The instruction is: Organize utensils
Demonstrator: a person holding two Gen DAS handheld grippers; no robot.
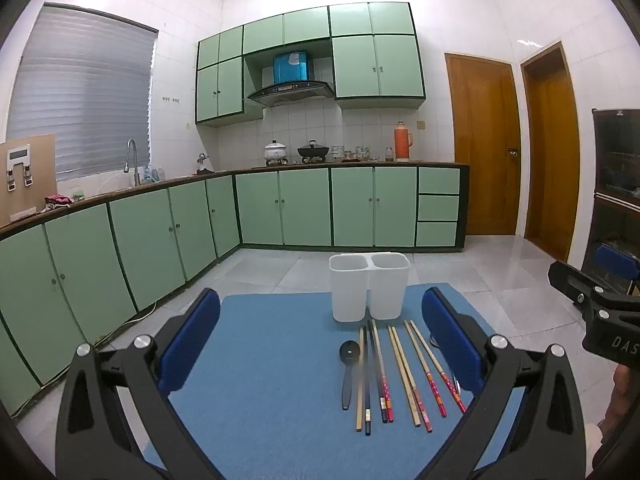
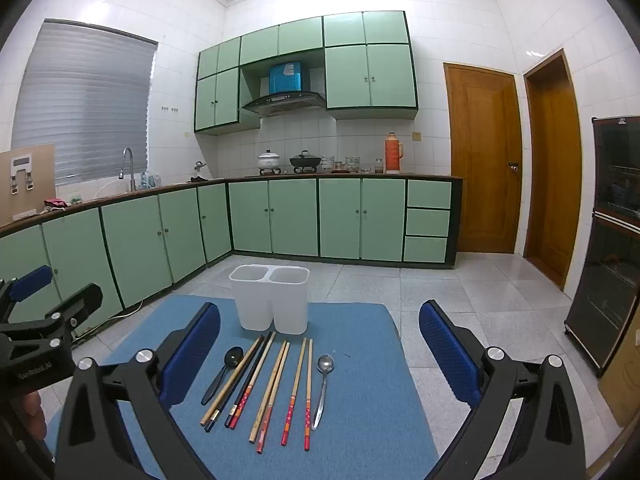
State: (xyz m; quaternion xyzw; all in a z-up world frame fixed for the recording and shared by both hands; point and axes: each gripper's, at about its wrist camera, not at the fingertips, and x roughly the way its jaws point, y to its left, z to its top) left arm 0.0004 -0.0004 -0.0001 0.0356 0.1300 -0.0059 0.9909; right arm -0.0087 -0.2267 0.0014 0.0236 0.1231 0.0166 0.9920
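A: Where are the chopsticks (image 2: pixel 276 388)?
B: On the blue mat (image 2: pixel 360 360), lengthwise near-to-far, before the white two-compartment holder (image 2: pixel 270 300).
A: Grippers?
B: Right gripper (image 2: pixel 320 344) and left gripper (image 1: pixel 320 332) both spread wide, empty; steel spoon (image 2: pixel 323 384) lies rightmost.

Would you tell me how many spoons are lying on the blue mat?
2: a black spoon at the left end of the chopstick row, and a metal spoon at its right end.

Two-compartment holder (image 2: pixel 270 300) stands at mat's (image 2: pixel 360 380) far end; before it, chopsticks (image 2: pixel 276 388) lie in row (side by side), one spoon (image 2: pixel 224 374) at left, another spoon (image 2: pixel 323 384) at right.
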